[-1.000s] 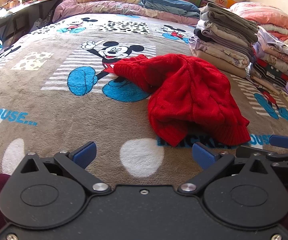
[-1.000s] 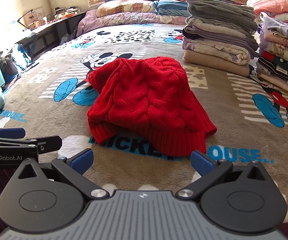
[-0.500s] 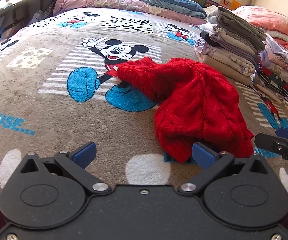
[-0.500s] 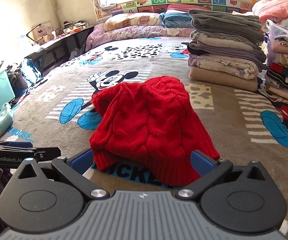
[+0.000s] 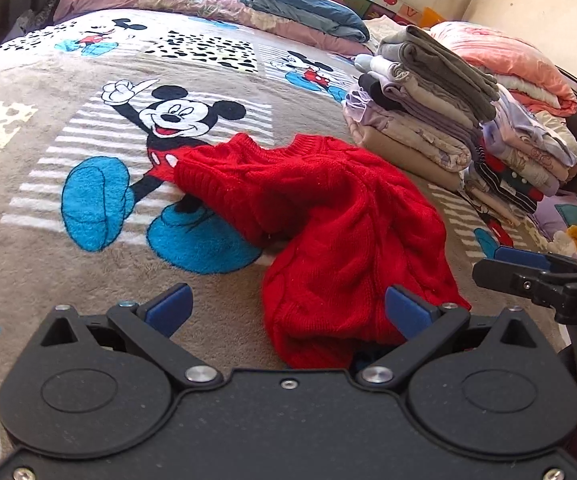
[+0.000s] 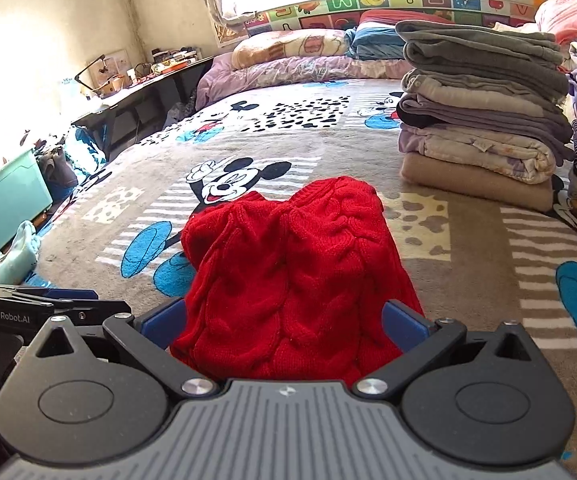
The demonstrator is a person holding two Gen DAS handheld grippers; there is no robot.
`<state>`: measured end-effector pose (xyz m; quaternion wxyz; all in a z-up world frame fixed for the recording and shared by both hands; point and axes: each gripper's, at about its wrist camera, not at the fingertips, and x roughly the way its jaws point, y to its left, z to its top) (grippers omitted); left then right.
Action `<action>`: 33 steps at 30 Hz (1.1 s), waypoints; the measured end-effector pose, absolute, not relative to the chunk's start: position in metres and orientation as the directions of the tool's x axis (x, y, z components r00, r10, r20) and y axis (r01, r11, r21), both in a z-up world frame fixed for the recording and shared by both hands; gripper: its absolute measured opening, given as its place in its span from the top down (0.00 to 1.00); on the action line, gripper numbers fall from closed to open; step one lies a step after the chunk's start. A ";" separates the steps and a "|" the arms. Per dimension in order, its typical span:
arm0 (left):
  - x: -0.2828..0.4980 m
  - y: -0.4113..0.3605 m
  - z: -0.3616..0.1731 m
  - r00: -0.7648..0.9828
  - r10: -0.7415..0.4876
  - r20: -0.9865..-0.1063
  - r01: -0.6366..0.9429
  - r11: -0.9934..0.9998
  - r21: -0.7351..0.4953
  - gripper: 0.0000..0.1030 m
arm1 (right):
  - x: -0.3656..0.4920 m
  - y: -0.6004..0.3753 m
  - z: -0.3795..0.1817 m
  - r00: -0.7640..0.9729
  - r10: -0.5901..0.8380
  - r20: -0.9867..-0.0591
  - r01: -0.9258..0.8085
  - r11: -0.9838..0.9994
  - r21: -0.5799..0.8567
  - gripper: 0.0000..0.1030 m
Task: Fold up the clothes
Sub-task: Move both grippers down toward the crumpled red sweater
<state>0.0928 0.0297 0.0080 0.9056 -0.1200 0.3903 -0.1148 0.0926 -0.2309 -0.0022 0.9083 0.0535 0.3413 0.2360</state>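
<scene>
The step in hand looks like the first pickup: both tongs have their jaws wide apart and neither holds anything. The right tongs (image 6: 284, 320) sit square on the near hem of the red sweater (image 6: 292, 264), with the knit bulging up between the 2 blue pads. The left tongs (image 5: 286, 306) are offset to the left of the garment, so only the right-hand pad (image 5: 406, 312) is against the near left corner of the sweater (image 5: 340, 232), while the other pad hangs over bare blanket. From the left view the right tongs show as a black tip (image 5: 528, 276) just past the sweater's right side.

Judging by this, the next move calls for closing on 2 separate corners of the hem, so the left tongs would need to shift right over the fabric before pinching. The knit is thick and rumpled, with 1 sleeve trailing off to the left beyond the tongs, so it will likely need lifting and shaking flat before any fold.

Under and ahead of both tongs lies a plush grey cartoon-mouse blanket (image 6: 468, 248) covering the bed. Farther ahead and to the right stands a stack of folded clothes (image 6: 480, 116), with more folded piles beside it at the frame edge. Beyond, at the bed's far end, lie pillows (image 6: 288, 46) below a bright window. Off to the left are a teal storage box (image 6: 6, 204) and a cluttered dark desk (image 6: 128, 92)
</scene>
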 end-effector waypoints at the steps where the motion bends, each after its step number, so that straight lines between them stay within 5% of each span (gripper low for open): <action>1: 0.099 0.030 0.009 0.665 -0.300 -0.684 0.120 0.947 -0.298 0.00 | 0.098 -0.233 -0.002 0.657 0.471 -0.589 -0.392 0.880 0.267 0.00; 12: 0.162 0.036 0.025 0.718 -0.264 -0.643 0.183 0.964 -0.192 0.00 | 0.165 -0.241 0.006 0.601 0.525 -0.603 -0.448 0.846 0.291 0.00; 21: 0.237 0.056 0.017 0.718 -0.242 -0.652 0.126 0.967 -0.220 0.00 | 0.246 -0.251 0.013 0.581 0.569 -0.582 -0.468 0.818 0.334 0.01; 26: 0.268 0.070 0.000 0.693 -0.290 -0.660 0.115 0.948 -0.297 0.02 | 0.293 -0.239 0.006 0.554 0.542 -0.632 -0.491 0.826 0.278 0.11; 33: 0.292 0.075 -0.022 0.641 -0.362 -0.677 0.177 0.928 -0.328 0.17 | 0.336 -0.226 -0.022 0.493 0.542 -0.681 -0.496 0.818 0.291 0.17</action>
